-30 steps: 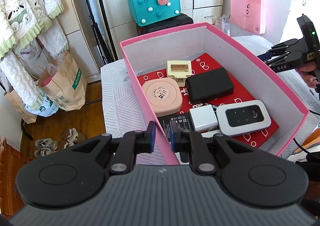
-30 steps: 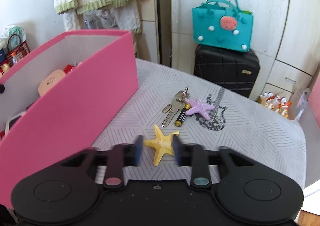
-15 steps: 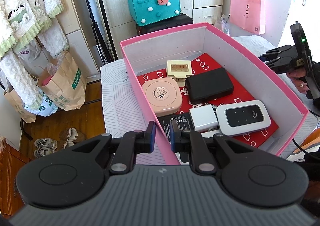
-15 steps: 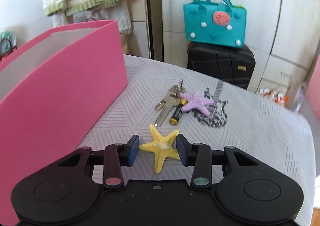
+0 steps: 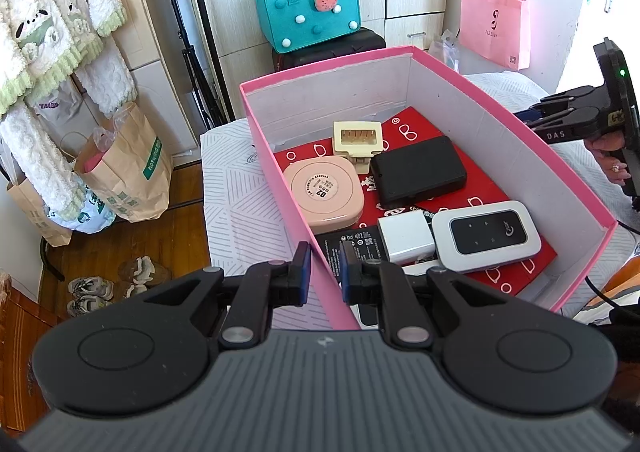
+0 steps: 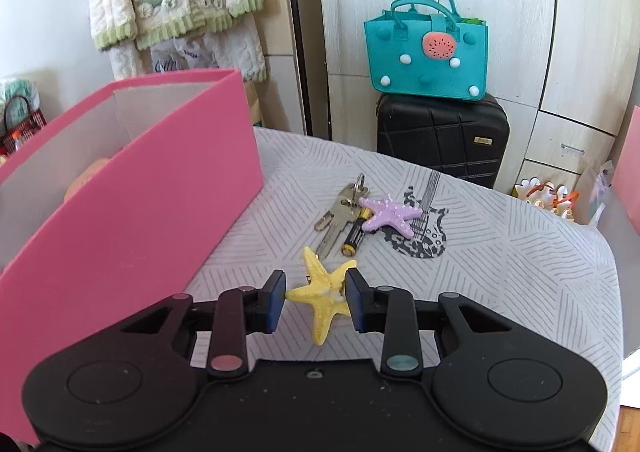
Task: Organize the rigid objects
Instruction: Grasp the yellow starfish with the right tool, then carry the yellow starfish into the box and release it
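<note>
My left gripper [image 5: 325, 272] is shut on the near left wall of the pink box [image 5: 500, 139], one pad on each side. Inside lie a pink round case [image 5: 324, 191], a black pack [image 5: 418, 169], a white router [image 5: 484, 234], a white charger [image 5: 404, 238] and a cream plug [image 5: 357, 139]. My right gripper [image 6: 316, 294] is closing on the yellow starfish [image 6: 324, 296] on the tablecloth, and both pads touch its arms. Beyond it lie keys [image 6: 340, 215], a battery [image 6: 355, 234] and a purple starfish [image 6: 386, 213]. The pink box [image 6: 140, 191] stands to the left.
A teal felt bag [image 6: 428, 59] sits on a black suitcase [image 6: 444, 139] behind the table. A pink tote [image 5: 494, 27] hangs at the back right. Paper bags [image 5: 124, 167] and shoes are on the wooden floor at the left. The table edge [image 6: 612, 292] curves at the right.
The right gripper's jaws have narrowed around the yellow starfish until the pads meet its arms. The left gripper has stayed clamped on the box wall.
</note>
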Action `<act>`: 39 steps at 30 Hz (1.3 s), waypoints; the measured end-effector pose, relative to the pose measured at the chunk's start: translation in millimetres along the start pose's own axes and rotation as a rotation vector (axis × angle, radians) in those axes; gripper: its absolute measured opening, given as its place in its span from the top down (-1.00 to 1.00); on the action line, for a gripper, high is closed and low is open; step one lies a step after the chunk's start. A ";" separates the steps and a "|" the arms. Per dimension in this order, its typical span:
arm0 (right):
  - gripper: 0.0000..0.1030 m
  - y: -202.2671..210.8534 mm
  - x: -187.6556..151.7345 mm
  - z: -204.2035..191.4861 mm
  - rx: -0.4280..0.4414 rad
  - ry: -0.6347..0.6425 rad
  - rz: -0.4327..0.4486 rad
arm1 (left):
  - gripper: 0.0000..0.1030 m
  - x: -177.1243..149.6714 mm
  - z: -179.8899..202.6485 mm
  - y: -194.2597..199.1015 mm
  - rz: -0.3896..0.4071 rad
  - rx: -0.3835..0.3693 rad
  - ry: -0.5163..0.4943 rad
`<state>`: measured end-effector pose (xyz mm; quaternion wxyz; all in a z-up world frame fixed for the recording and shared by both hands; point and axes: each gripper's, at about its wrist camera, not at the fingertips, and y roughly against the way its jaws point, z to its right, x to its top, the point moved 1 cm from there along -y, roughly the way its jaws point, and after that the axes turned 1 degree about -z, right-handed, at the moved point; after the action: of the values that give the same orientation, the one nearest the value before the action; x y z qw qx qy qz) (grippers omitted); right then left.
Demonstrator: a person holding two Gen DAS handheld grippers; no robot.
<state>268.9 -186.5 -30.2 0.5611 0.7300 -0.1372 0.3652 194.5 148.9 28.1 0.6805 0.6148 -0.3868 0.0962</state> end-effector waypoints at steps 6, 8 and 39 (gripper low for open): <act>0.28 17.3 5.4 -12.6 -0.010 0.032 0.031 | 0.75 -1.0 -1.0 0.5 0.001 -0.003 0.002; 0.28 31.0 14.5 -20.2 -0.006 0.060 0.061 | 0.75 -1.2 -0.8 0.2 0.000 -0.002 -0.003; 0.11 47.9 58.8 -117.6 0.254 0.357 -0.015 | 0.74 8.0 3.2 -1.0 -0.059 0.031 -0.039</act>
<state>236.0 -81.9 56.8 0.4828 0.7195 0.0171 0.4990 199.3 142.9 32.3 0.6656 0.6384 -0.3801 0.0699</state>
